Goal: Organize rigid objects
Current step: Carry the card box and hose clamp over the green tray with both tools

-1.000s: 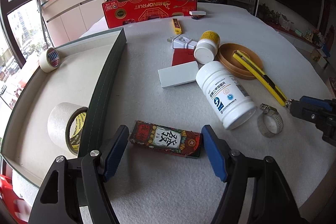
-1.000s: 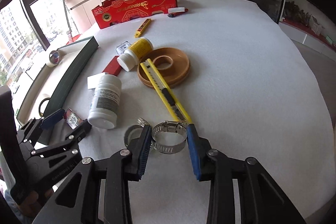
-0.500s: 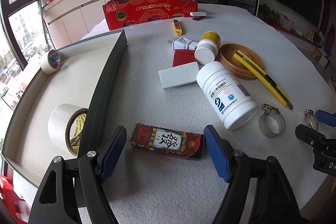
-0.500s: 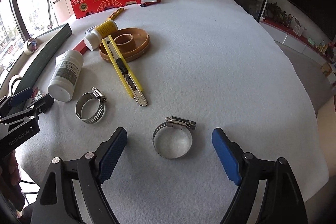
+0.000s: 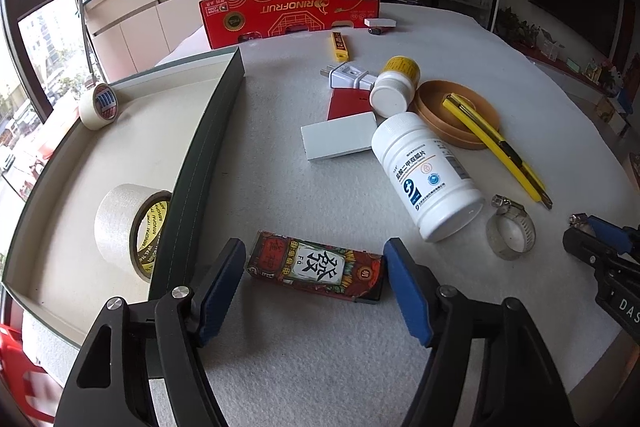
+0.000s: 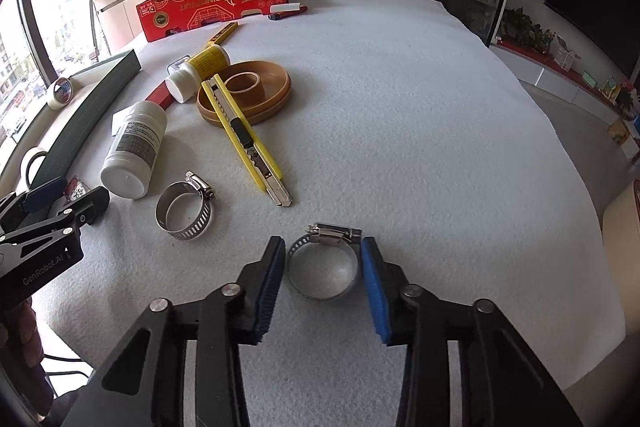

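A red card box (image 5: pixel 316 269) with a black character on its label lies flat on the white felt. My left gripper (image 5: pixel 315 247) spans it lengthwise, jaws closing, with a blue pad against each short end. In the right wrist view a steel hose clamp (image 6: pixel 320 293) lies between the pads of my right gripper (image 6: pixel 322 245). Those jaws are closing, and a thin gap shows at the right pad. A second hose clamp (image 6: pixel 188 229) lies to the left, beside the white pill bottle (image 6: pixel 136 147). The left gripper (image 6: pixel 70 193) shows at that view's left edge.
A green-walled tray (image 5: pixel 204 155) on the left holds two tape rolls (image 5: pixel 120 223). Behind the card box lie a white flat box (image 5: pixel 340 139), a yellow-capped bottle (image 5: pixel 394 87), a brown round lid (image 5: pixel 436 131) and a yellow utility knife (image 5: pixel 496 143). A red carton (image 5: pixel 288 11) stands at the back.
The right gripper set the hose clamp down to the right of the knife tip, opened wide, then narrowed around it again. The left jaws widened slightly, then came back onto the card box.
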